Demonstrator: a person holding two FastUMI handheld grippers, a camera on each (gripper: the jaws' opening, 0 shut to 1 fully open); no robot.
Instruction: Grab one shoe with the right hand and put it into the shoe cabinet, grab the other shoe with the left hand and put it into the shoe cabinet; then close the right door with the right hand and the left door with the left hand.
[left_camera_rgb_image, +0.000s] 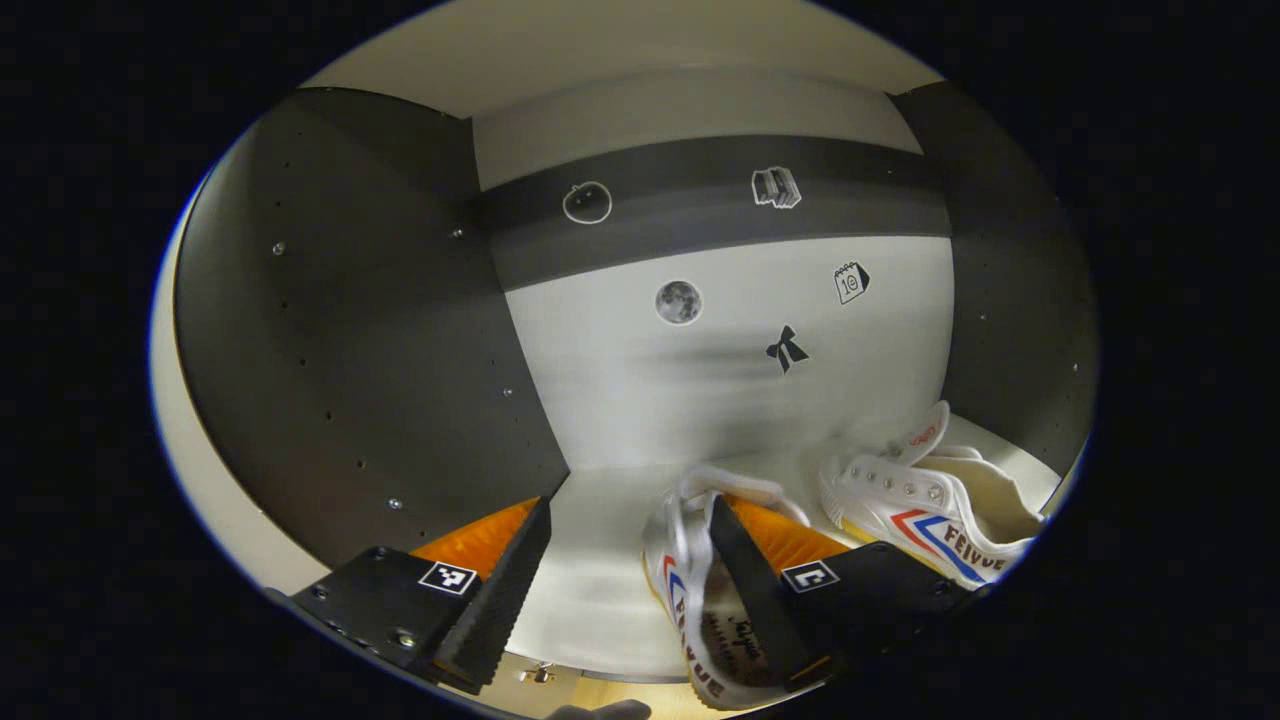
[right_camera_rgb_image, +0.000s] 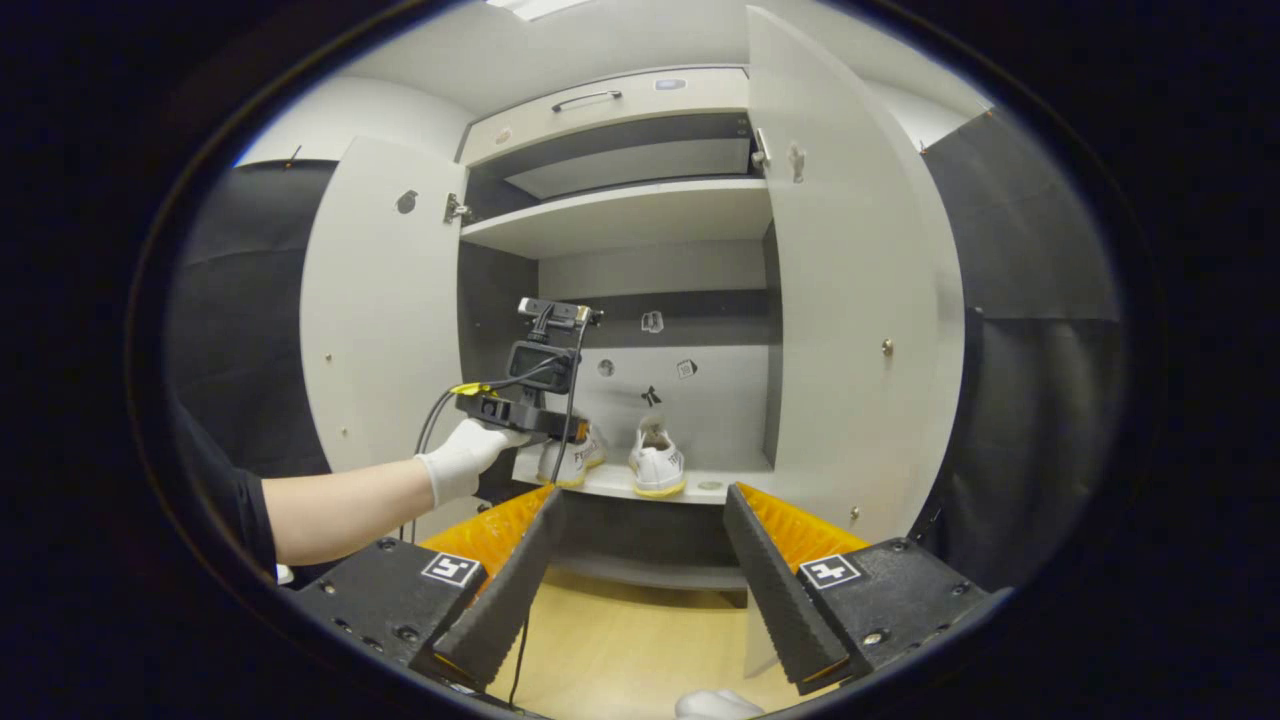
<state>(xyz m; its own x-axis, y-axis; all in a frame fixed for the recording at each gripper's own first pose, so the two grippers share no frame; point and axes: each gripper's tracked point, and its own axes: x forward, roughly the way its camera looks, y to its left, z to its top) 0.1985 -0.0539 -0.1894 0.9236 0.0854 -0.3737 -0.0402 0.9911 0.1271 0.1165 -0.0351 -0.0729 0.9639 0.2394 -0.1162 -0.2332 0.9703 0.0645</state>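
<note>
Withdrawing left tool, spread wide, straight back, clear of near white canvas shoe on shelf; second shoe far right. Right tool spread, empty, right door next.

White shoes with red-blue chevron stripes.

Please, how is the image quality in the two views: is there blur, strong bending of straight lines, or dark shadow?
Left gripper view: the cabinet's back wall is slightly smeared, the near shoe stays readable, and the side panels are dark. Right gripper view: sharp, but the fisheye bows the right door and left door; the space under the shelf lies in shadow.
</note>
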